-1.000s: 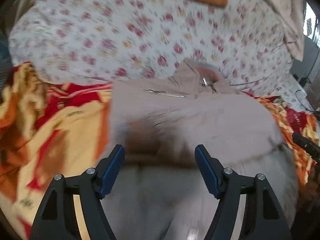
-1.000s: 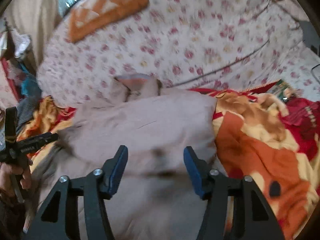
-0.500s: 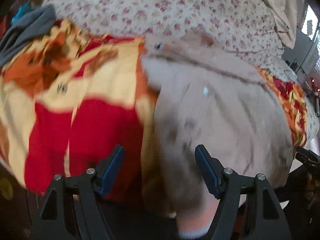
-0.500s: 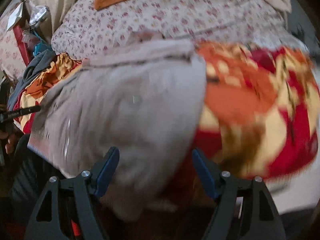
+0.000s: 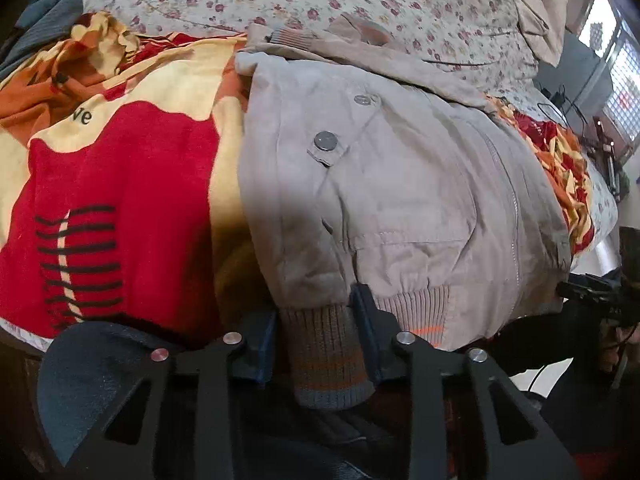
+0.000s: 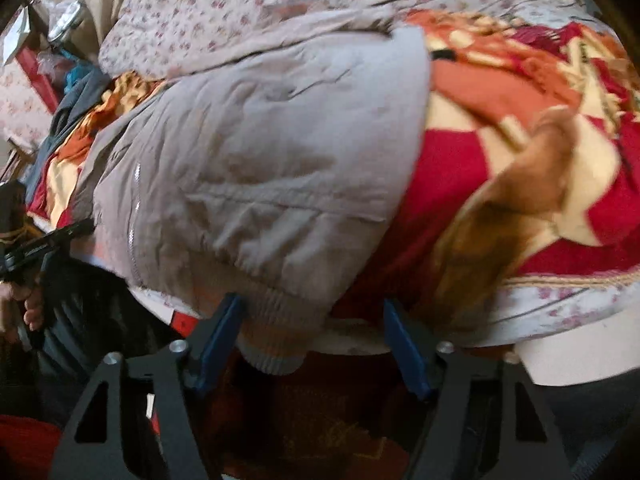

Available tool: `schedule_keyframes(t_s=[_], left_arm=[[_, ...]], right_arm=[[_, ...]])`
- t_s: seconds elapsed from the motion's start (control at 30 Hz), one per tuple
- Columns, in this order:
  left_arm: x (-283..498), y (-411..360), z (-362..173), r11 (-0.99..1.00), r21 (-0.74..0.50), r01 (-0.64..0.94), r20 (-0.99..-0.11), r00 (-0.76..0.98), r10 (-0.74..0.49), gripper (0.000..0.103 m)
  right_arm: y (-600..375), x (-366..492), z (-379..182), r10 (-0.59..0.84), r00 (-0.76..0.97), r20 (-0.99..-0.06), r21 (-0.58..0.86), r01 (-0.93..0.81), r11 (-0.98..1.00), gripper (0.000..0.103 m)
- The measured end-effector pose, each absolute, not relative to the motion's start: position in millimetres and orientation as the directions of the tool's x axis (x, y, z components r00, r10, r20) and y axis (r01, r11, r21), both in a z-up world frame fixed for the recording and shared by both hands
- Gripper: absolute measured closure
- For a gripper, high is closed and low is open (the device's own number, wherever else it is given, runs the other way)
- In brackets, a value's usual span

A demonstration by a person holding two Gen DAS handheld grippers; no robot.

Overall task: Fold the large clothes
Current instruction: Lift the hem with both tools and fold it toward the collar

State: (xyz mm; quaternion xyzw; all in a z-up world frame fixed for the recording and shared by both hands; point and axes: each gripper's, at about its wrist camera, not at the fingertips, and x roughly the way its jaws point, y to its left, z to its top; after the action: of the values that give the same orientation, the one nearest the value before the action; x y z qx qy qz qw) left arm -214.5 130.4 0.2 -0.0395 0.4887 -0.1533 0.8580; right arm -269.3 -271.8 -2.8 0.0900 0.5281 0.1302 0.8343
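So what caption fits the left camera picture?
Left gripper pinching the jacket cuff at the blanket's edge.

Left gripper (image 5: 318, 332), earlier open above the beige jacket (image 5: 400, 184), now closed on its ribbed sleeve cuff (image 5: 326, 354) at the bed edge, right gripper (image 6: 310, 338) lowered from jacket's middle to hem, jaws wide around right cuff (image 6: 272, 344)

Both cameras sit low at the near edge of the bed (image 5: 400, 4), looking forward along their fingers and across it toward the flowered cover. The left view is close on the left hem of the jacket (image 5: 400, 168), the right view on its right hem. They share the jacket, the red-and-yellow blanket (image 6: 520, 152) and the bed.
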Motion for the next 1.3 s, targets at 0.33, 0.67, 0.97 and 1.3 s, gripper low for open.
schedule_keyframes(t_s=[0.33, 0.67, 0.97, 1.3], left_arm=[[-213, 131, -1, 0.951, -0.23, 0.208, -0.83, 0.468, -0.303, 0.076], [-258, 135, 59, 0.905, -0.274, 0.324, -0.733, 0.539, -0.415, 0.099], [-321, 140, 148, 0.803, -0.331, 0.496, -0.6, 0.546, -0.585, 0.099], [-226, 124, 192, 0.882, -0.281, 0.378, -0.555, 0.686, -0.471, 0.097]], right_arm=[[-258, -263, -14, 0.363, 0.334, -0.87, 0.333, -0.145, 0.932, 0.067], [-267, -314, 77, 0.406, 0.479, -0.778, 0.291, -0.298, 0.909, 0.095], [-297, -374, 196, 0.463, 0.639, -0.615, 0.243, -0.404, 0.882, 0.095], [-305, -291, 228, 0.417, 0.731, -0.54, 0.238, -0.342, 0.909, 0.095]])
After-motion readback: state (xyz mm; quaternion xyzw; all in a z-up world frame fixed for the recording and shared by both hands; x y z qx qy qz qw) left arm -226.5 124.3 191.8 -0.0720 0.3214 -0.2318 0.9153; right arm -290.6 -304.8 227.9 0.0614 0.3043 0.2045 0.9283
